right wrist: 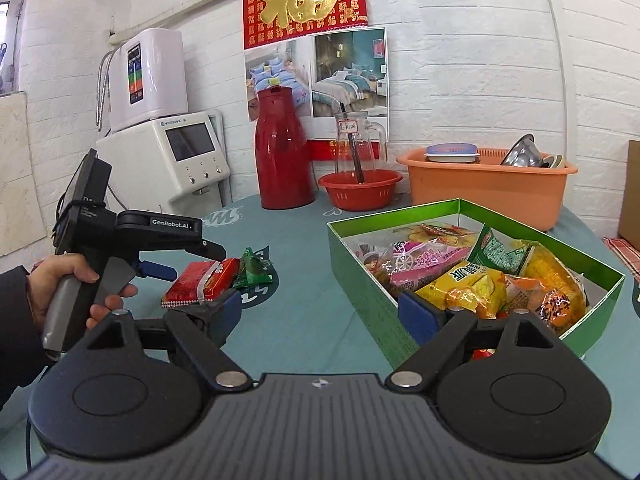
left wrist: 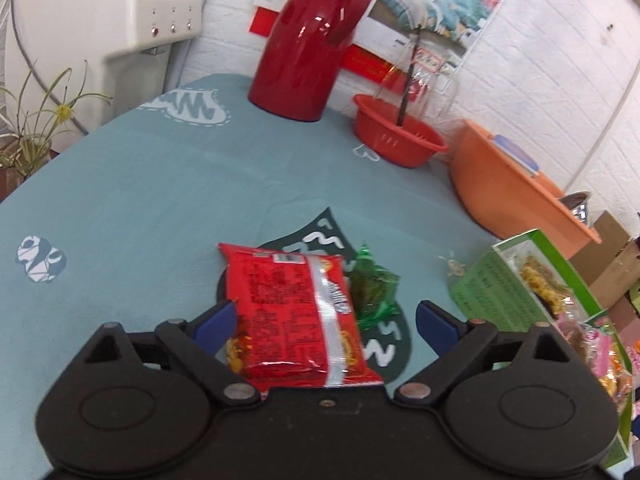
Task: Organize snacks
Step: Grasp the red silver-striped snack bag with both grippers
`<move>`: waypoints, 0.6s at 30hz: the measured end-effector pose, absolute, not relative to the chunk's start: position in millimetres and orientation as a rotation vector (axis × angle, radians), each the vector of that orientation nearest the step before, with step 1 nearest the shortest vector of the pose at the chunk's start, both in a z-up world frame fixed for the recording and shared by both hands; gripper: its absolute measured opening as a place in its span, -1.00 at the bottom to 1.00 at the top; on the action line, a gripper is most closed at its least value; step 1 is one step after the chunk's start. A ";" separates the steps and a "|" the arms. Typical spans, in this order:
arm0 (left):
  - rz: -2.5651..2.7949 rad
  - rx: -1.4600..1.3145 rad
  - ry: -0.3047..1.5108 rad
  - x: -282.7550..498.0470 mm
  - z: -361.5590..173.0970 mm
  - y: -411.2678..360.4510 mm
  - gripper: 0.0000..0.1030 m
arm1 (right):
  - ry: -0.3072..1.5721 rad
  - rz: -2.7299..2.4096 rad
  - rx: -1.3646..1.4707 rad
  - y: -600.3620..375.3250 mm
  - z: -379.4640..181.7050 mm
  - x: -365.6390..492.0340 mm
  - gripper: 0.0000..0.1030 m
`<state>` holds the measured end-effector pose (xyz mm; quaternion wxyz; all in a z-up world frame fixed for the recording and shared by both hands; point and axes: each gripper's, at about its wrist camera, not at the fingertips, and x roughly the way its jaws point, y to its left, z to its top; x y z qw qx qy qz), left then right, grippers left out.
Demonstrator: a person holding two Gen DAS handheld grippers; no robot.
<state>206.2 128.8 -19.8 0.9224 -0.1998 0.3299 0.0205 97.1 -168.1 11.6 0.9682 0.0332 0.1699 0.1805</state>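
Red packet (left wrist: 298, 312): flat on the teal cloth, silver seam strip facing up.
Green packet (left wrist: 372, 290): small, crinkled, touching the red one's right side.
Green box (right wrist: 374, 280): open, filled with mixed snack packets (right wrist: 472, 276).

Wall: white painted brick wall (right wrist: 480, 40), far side
Hangings: red banner (right wrist: 304, 0) with gold character, bedding poster (right wrist: 320, 76) just below
Table: teal patterned cloth over the table (left wrist: 160, 200)
Far left: white dispenser (right wrist: 188, 160), potted plant (left wrist: 32, 136)
Light: bright, even
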 end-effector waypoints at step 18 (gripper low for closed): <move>-0.283 -0.262 0.761 122.8 -35.5 63.9 0.64 | 0.434 0.467 0.081 -150.2 -11.1 80.1 1.00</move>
